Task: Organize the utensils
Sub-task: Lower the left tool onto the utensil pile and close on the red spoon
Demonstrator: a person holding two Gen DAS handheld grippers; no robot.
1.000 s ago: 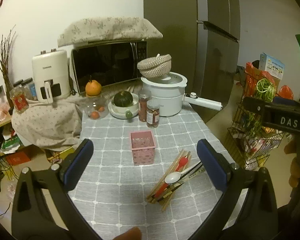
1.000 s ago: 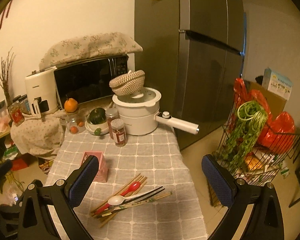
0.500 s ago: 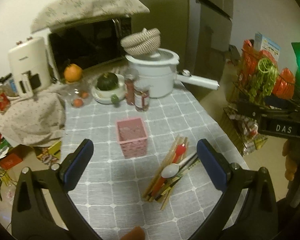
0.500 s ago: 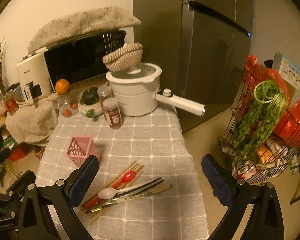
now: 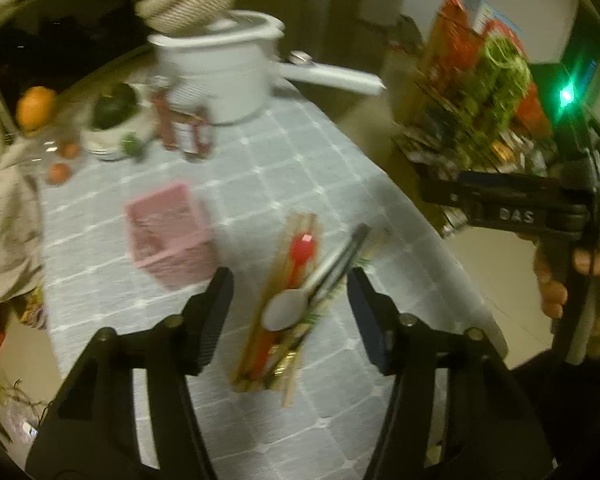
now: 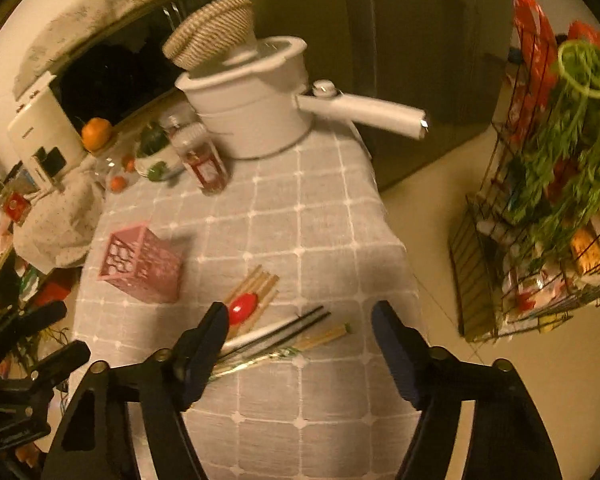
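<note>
A pile of utensils lies on the grey checked tablecloth (image 6: 320,220): wooden chopsticks (image 5: 296,224), a red spoon (image 5: 302,248), a white spoon (image 5: 286,312) and black chopsticks (image 5: 340,258). Left of the pile stands an empty pink slotted holder (image 5: 168,232). My left gripper (image 5: 289,280) hovers over the pile, jaws closing, its pads apart from the utensils. In the right wrist view, my right gripper (image 6: 300,316) hangs over the black chopsticks (image 6: 300,322) and the red spoon (image 6: 242,308), jaws also closing and gripping nothing. The holder (image 6: 140,264) appears there at the left.
At the back stand a white pot with a long handle (image 6: 252,112), a woven basket (image 6: 212,32) on its lid, spice jars (image 6: 204,160), fruit and a microwave. A wire rack of greens (image 6: 540,200) stands on the floor past the table's right edge. A hand (image 5: 552,284) holds the other tool.
Both grippers have sunk and tipped down toward the utensil pile, which now looks larger and closer. Both pairs of jaws have narrowed from fully wide.
</note>
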